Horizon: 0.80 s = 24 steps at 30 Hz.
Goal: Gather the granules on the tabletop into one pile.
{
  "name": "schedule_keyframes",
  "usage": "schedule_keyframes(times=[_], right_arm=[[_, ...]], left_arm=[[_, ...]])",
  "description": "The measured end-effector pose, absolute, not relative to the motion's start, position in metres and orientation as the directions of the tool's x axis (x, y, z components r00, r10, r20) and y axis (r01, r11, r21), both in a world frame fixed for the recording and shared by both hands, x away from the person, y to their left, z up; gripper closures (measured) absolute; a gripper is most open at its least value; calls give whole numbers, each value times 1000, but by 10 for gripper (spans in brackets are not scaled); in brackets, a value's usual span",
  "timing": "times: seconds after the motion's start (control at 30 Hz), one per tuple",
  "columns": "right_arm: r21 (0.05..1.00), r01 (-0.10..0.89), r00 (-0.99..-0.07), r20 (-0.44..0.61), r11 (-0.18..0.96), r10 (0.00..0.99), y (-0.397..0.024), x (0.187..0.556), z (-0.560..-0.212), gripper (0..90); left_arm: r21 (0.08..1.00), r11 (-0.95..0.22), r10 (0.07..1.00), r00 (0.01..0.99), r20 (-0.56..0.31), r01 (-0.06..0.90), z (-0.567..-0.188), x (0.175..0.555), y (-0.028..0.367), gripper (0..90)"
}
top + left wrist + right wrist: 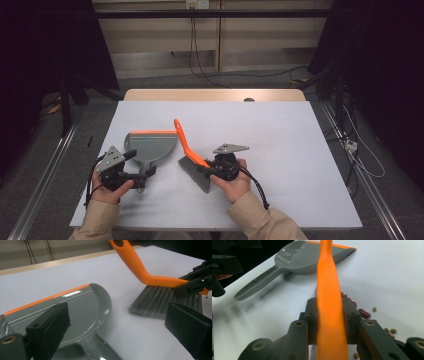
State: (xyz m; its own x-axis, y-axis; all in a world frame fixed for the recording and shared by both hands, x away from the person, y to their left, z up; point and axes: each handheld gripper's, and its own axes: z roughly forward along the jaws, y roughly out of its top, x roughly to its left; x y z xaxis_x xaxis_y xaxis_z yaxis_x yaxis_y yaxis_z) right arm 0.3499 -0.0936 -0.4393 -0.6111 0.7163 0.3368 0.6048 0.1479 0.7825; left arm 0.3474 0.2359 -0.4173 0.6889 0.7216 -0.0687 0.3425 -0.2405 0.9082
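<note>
Right gripper clamped tight on the orange back of the brush, jaws pressed against both sides of it in the right gripper view, handle running up and away between them. Bristles grey, fanned down onto the white bench, tips touching the surface in the left gripper view. Orange handle angled up and back toward the far side, its end with an oval hole. Beside the bristles, on the bench, a scatter of red beans and small greenish ones, just beyond the right jaws. Left gripper with jaws spread wide, nothing pinched between them, pads standing apart on either side of the left gripper view. Just ahead of those open jaws, the grey dustpan lying flat on the bench, orange strip along its far lip, handle pointing back toward the person's side. From above, left jaws right at the dustpan's handle end; contact not clear. Dustpan and brush near each other at the bench's middle, brush to the right of the pan, a bare strip of bench between them. Both hands low at the near edge, beige sleeves coming in from below. Beyond the bench, a wooden edge and cables along the floor.
</note>
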Motion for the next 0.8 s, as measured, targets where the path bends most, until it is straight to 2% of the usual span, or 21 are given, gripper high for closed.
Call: schedule_keyframes(times=[0.8], right_arm=[[789, 598, -592, 318, 140, 740, -127, 354, -439, 708]], left_arm=[[904, -251, 720, 691, -65, 346, -419, 348, 234, 56]])
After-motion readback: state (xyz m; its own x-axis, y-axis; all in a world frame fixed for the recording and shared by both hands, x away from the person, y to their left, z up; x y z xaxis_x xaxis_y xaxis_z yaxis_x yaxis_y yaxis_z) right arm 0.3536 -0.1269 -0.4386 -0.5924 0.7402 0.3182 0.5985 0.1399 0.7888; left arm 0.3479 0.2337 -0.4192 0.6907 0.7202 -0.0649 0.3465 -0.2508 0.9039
